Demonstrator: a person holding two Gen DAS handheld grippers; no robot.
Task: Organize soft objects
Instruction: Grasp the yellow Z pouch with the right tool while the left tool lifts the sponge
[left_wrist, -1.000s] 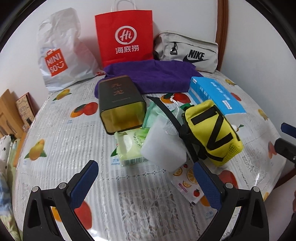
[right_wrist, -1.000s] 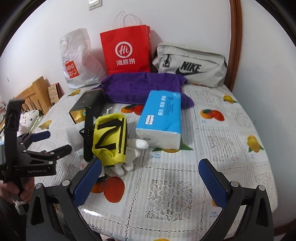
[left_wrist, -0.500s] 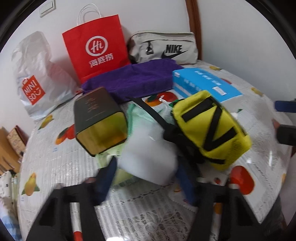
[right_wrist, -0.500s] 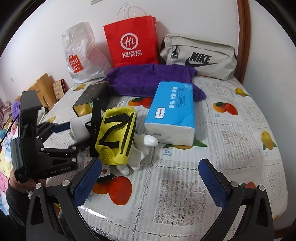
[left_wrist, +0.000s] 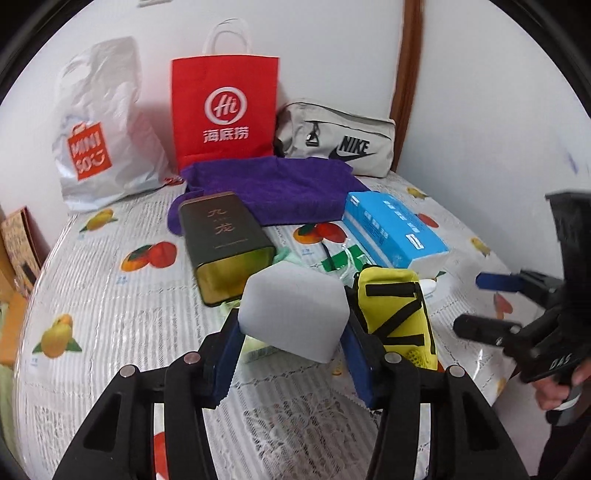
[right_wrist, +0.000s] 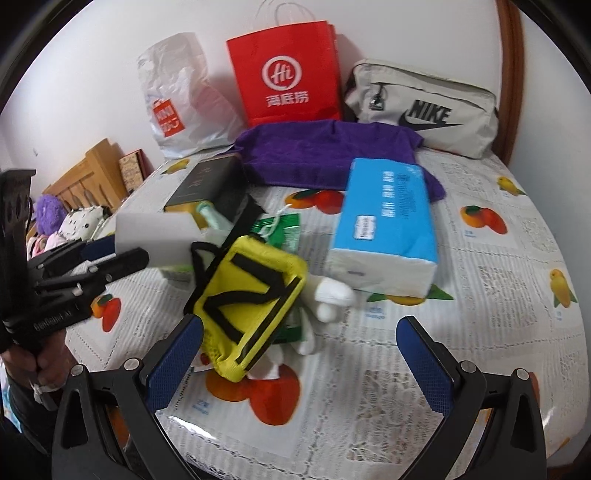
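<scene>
My left gripper (left_wrist: 290, 338) is shut on a white sponge block (left_wrist: 293, 312) and holds it above the table; the block also shows in the right wrist view (right_wrist: 157, 240) between the left gripper's fingers (right_wrist: 110, 266). A yellow pouch with black straps (left_wrist: 397, 315) lies just right of it, also in the right wrist view (right_wrist: 251, 308), on a white glove (right_wrist: 325, 299). My right gripper (right_wrist: 299, 365) is open and empty, low in front of the pouch. A green wet-wipe pack (left_wrist: 255, 345) lies under the sponge. A blue tissue pack (right_wrist: 386, 221) and a purple towel (right_wrist: 328, 151) lie behind.
A dark tin box (left_wrist: 225, 240) lies left of the sponge. A red paper bag (left_wrist: 225, 110), a white Miniso bag (left_wrist: 99, 125) and a grey Nike bag (left_wrist: 336, 142) stand along the back wall. Wooden furniture (right_wrist: 86, 173) is to the left of the table.
My left gripper moved forward, closed on the white sponge block and lifted it. My right gripper moved closer to the yellow pouch, still open.
</scene>
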